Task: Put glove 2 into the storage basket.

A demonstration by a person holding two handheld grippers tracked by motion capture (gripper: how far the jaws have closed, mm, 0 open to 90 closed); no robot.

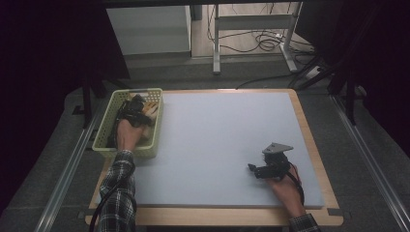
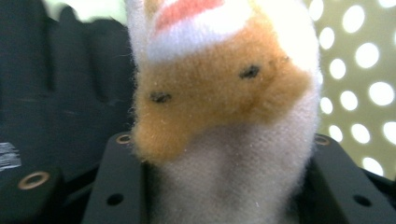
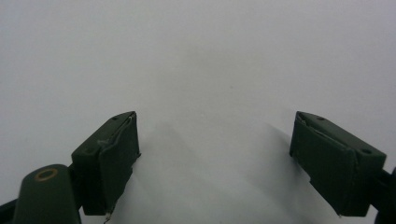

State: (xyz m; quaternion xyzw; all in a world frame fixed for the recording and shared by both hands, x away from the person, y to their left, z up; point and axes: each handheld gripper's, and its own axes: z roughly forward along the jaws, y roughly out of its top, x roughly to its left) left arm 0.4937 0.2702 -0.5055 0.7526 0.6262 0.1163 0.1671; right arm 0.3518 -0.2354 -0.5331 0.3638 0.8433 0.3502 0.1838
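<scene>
A fluffy orange-and-white plush toy sits between the black jaws of my left gripper, its fur against both pads. In the high view this gripper reaches down into a pale green perforated basket at the table's left, with the plush toy showing beside it. My right gripper rests low over the white mat at the near right. In its own view the right gripper stands wide open over bare mat.
The basket's holed wall is close on the right of the toy, and a dark fabric item lies to its left. The mat covers a wooden table. Metal frame legs and cables are on the floor beyond.
</scene>
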